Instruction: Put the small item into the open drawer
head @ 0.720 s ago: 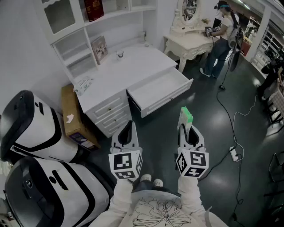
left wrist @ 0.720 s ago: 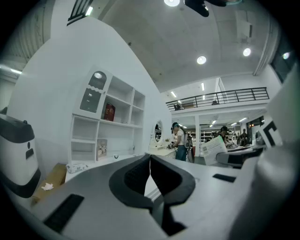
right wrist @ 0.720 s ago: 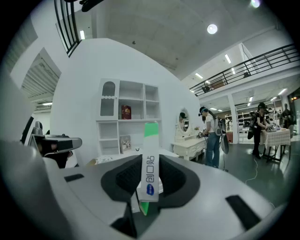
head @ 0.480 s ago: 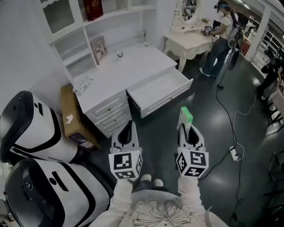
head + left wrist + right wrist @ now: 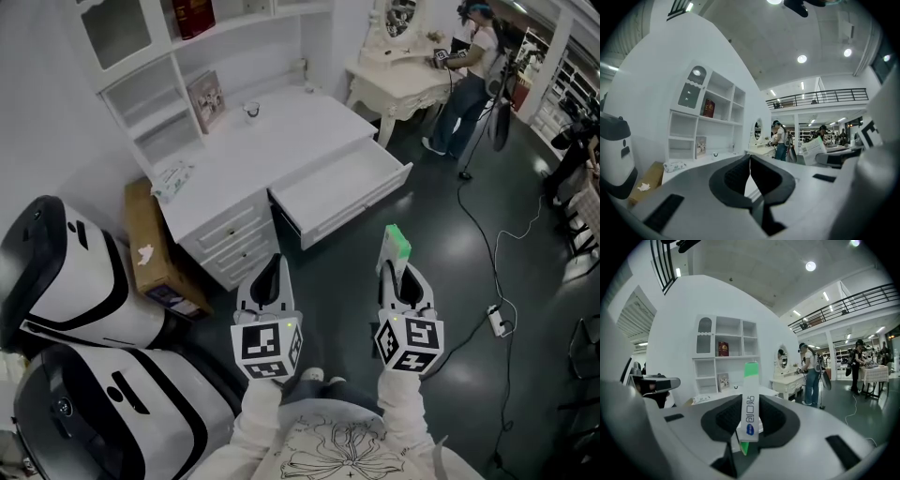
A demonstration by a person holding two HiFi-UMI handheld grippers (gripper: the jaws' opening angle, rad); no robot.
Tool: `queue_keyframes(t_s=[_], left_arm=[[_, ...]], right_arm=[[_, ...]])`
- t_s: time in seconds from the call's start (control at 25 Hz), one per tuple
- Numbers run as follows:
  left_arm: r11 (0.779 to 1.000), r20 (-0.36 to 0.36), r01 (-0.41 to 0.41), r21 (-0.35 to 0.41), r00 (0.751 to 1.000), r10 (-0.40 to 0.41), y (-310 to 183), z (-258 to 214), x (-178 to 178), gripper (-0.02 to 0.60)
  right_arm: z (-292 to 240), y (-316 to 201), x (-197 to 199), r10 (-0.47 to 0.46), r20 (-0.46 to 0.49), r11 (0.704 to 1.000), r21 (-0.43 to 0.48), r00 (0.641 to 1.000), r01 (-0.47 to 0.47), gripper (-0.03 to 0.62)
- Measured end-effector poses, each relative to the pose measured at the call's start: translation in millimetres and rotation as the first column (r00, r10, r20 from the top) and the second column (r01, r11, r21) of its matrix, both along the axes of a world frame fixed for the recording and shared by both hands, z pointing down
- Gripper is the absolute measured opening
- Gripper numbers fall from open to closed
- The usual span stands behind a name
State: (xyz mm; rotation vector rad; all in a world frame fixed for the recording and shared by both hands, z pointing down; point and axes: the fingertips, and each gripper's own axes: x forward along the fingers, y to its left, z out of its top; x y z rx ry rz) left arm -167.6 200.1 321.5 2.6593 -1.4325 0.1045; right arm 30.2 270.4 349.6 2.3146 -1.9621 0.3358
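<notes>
While your left tool (image 5: 270,269) hangs clenched and empty over the floor, the open drawer (image 5: 361,202) stands well ahead of you, pulled out from the white desk (image 5: 272,141). Your right tool (image 5: 397,270) is clamped on the small item (image 5: 395,242), a slim green-and-white box standing upright between its jaws. Judgement: step closer, carry the box over the drawer's front wall, lower it inside, then release; hold the left tool aside.
</notes>
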Motion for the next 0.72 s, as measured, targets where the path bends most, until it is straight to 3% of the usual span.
queue_keyframes(t_s=[0.36,0.72], left_arm=[[0.999,0.017,-0.012,-0.041,1.000,0.013,-24.3,22.7,4.4,0.006],[0.999,0.023,0.023,-0.045,0.999,-0.022,-82.2,32.1,33.3,0.006]], right_arm=[[20.3,-19.3,-3.3,-0.004,0.015,0.999,-0.037,1.000,0.005,0.092],[28.2,-84.4,31.8,-0.028,0.023,0.999,-0.039,0.999,0.029,0.092]])
